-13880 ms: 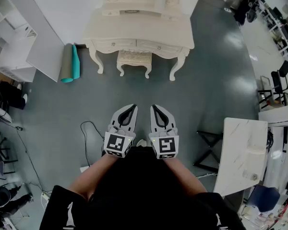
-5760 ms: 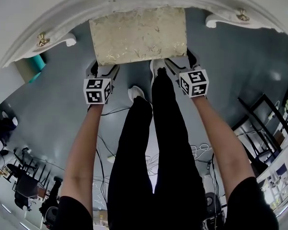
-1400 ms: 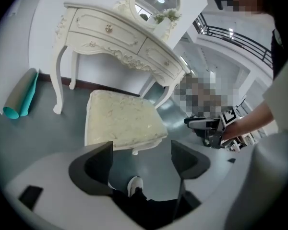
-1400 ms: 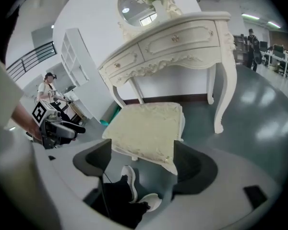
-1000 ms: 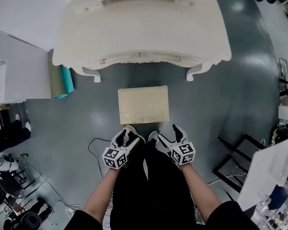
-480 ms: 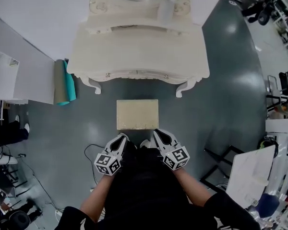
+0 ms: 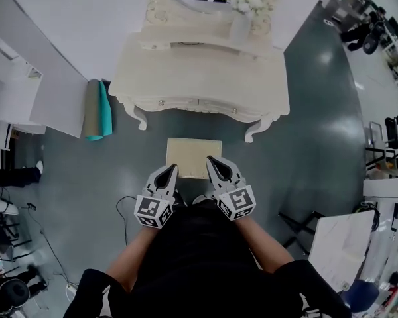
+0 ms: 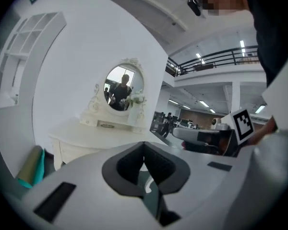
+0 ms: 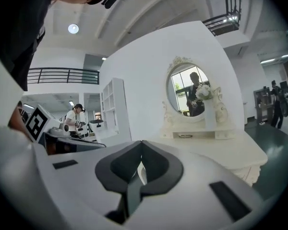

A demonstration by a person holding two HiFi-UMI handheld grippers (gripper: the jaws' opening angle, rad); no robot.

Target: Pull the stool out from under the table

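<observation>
From the head view, the cream-topped stool [image 7: 192,152] stands on the grey floor [image 7: 305,144] just clear of the front edge of the white bench [image 7: 205,78]. It sits between the bench and the person, and the left tongs [image 7: 170,168] and right tongs [image 7: 211,159] are raised side by side over its near edge, touching nothing. In the left gripper view the left tongs are pressed tight together with nothing between them, pointing toward the bench and its oval mirror [image 8: 124,87]. The right gripper view shows the right tongs likewise closed and empty, aimed at the same mirror.
</observation>
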